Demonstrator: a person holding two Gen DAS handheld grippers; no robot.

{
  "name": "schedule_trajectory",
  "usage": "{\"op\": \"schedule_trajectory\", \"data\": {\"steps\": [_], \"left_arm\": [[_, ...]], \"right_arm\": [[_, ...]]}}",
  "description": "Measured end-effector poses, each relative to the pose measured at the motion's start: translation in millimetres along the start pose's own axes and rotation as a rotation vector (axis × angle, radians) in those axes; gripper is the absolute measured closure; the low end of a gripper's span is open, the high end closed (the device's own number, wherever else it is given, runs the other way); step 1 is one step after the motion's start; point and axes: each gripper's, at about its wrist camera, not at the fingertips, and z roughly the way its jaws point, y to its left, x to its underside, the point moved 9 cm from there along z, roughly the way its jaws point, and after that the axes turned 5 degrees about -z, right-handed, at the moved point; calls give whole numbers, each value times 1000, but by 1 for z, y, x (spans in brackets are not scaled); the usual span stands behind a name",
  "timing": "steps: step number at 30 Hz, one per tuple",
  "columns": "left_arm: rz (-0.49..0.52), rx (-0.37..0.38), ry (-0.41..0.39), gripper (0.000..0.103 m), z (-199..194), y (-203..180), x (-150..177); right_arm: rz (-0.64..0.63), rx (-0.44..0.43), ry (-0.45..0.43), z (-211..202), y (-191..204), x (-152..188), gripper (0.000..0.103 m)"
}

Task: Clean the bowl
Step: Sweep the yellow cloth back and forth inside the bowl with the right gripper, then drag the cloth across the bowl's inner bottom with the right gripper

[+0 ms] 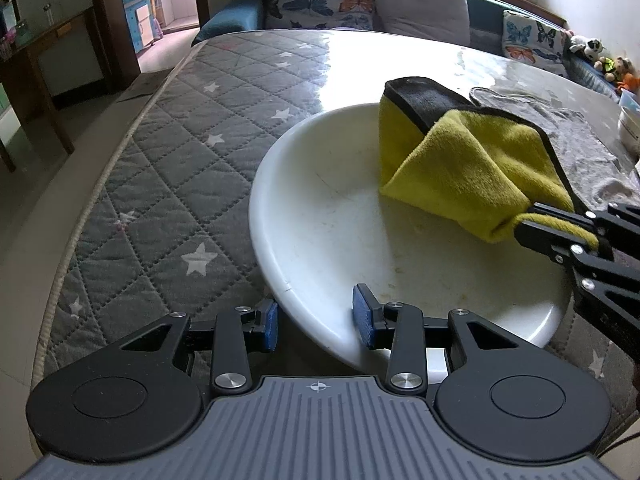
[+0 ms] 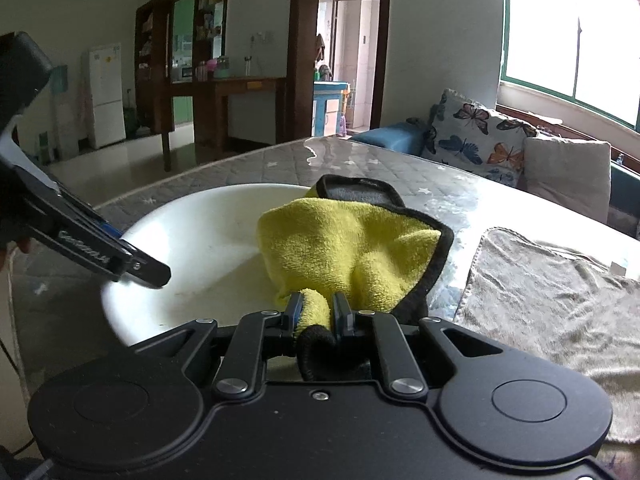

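Each camera sits low behind its own jaws. The left wrist view looks close across the bowl [image 1: 344, 216] toward the sofa [image 1: 400, 4]; the right wrist view faces the doorway [image 2: 348, 48]. Both share bowl and cloth [image 2: 344, 252].

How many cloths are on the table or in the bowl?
2: a yellow cloth in the white bowl, held by the right gripper; a grey cloth flat on the table beside it.

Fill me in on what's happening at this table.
A person with a gripper in each hand is wiping out a white bowl. The right gripper is clamped on a yellow cloth that rests inside the bowl. The left gripper straddles the near rim, its blue pads apart on either side. A grey towel lies flat beside the bowl. Faint smears remain inside the bowl.
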Motion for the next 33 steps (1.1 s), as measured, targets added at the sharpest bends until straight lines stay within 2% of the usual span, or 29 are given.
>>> {"op": "schedule_trajectory", "data": {"steps": [21, 33], "left_arm": [[-2, 5, 2, 62, 0, 3, -2], [2, 14, -11, 63, -3, 1, 0]], "right_arm": [[-49, -51, 95, 32, 4, -1, 88], [-69, -94, 128, 51, 18, -16, 88]]}}
